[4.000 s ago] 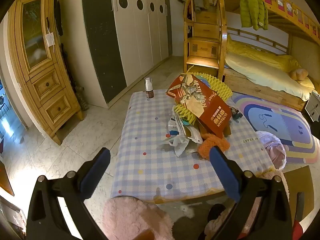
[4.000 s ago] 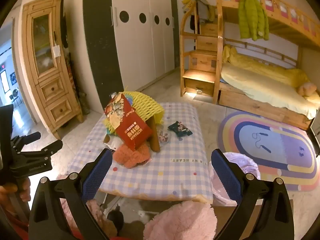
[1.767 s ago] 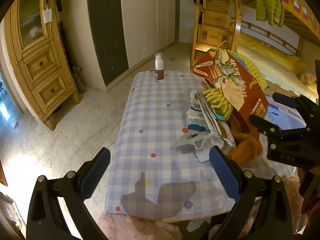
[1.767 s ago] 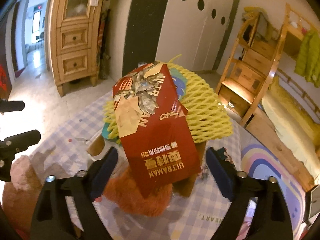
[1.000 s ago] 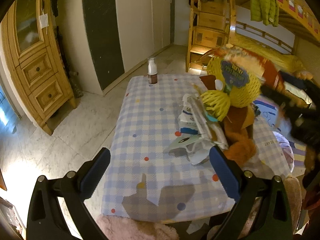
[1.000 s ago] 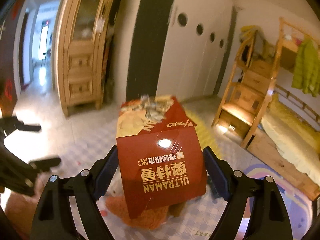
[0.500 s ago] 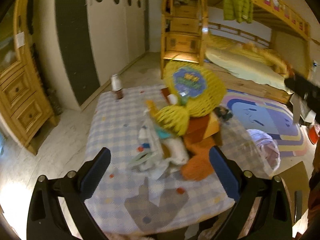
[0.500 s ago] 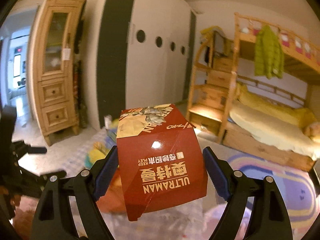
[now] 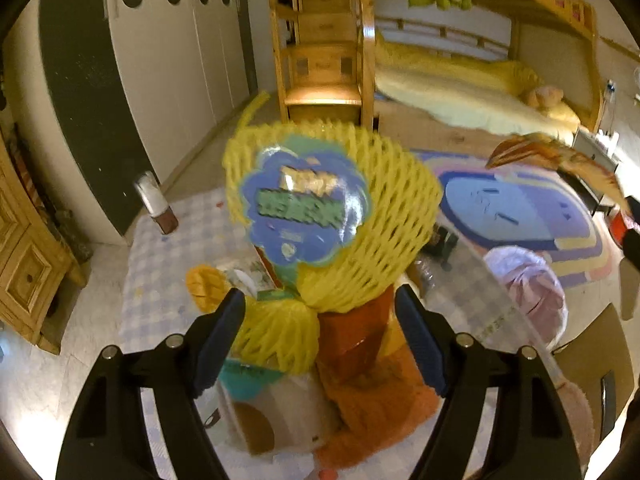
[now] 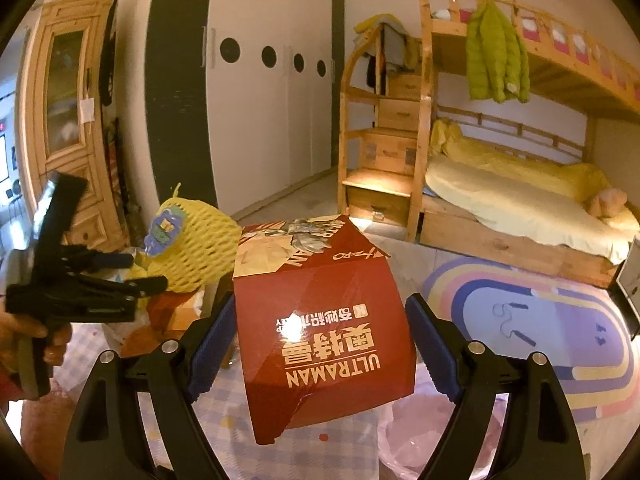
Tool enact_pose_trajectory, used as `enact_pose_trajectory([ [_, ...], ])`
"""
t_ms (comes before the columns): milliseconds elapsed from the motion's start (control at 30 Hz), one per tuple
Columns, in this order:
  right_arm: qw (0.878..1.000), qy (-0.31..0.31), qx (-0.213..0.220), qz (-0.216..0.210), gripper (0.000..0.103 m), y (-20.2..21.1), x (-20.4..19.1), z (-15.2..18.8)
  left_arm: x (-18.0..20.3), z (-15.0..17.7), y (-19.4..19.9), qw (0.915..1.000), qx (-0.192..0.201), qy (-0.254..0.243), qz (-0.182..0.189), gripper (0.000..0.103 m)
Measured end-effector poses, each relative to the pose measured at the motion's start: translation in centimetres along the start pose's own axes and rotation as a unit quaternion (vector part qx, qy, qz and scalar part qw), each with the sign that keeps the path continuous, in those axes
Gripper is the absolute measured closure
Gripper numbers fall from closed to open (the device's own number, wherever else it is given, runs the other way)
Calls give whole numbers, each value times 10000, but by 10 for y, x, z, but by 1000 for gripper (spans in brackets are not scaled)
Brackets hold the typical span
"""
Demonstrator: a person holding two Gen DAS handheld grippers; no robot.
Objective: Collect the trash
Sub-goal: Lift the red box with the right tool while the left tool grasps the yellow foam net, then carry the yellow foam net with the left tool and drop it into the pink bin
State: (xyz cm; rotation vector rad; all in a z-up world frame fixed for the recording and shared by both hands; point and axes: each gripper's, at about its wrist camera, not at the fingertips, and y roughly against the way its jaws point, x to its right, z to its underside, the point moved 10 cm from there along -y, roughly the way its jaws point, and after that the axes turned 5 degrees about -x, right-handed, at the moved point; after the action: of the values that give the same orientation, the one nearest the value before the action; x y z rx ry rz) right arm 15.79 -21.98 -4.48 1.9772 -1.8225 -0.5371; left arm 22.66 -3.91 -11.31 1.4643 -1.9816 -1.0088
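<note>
Left wrist view: I am bringing the left gripper [image 9: 320, 340] in over the heap on the checked table [image 9: 160, 276]. Its jaws are standing about half open around the yellow foam fruit netting [image 9: 360, 240] and the orange-red stuff under it. Blur is hiding the contact, so I cannot tell whether the pads are pinching anything yet. A blue label [image 9: 304, 208] is facing the lens. A small brown bottle [image 9: 158, 204] is standing at the far table edge. The pale pink trash bag [image 9: 528, 292] is lying on the floor just right of the table.

Right wrist view: the right gripper [image 10: 320, 344] is clamping the red ULTRAMAN carton [image 10: 320, 320] by its two sides, lifted clear of the table. The bag [image 10: 420, 440] is showing below and just right of the carton.

My judgement: I should be carrying the carton over the bag mouth, tilting it down, and only then letting go. The carton is light and crushable, so I am keeping the squeeze gentle. With the left, I should be gathering the netting low, so it is not springing out.
</note>
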Motion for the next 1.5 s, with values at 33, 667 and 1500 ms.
enact_pose_trajectory([
  [33, 10000, -7, -12, -1, 20, -1, -1, 2, 1, 1, -3, 10000, -44, -39, 9, 36],
  [667, 9996, -212, 171, -10, 33, 23, 7, 9, -5, -22, 41, 9958, 820, -173, -359, 93],
  [1500, 9915, -1222, -277, 351, 65, 34, 92, 35, 73, -70, 106, 9795, 1867, -709, 269, 94],
])
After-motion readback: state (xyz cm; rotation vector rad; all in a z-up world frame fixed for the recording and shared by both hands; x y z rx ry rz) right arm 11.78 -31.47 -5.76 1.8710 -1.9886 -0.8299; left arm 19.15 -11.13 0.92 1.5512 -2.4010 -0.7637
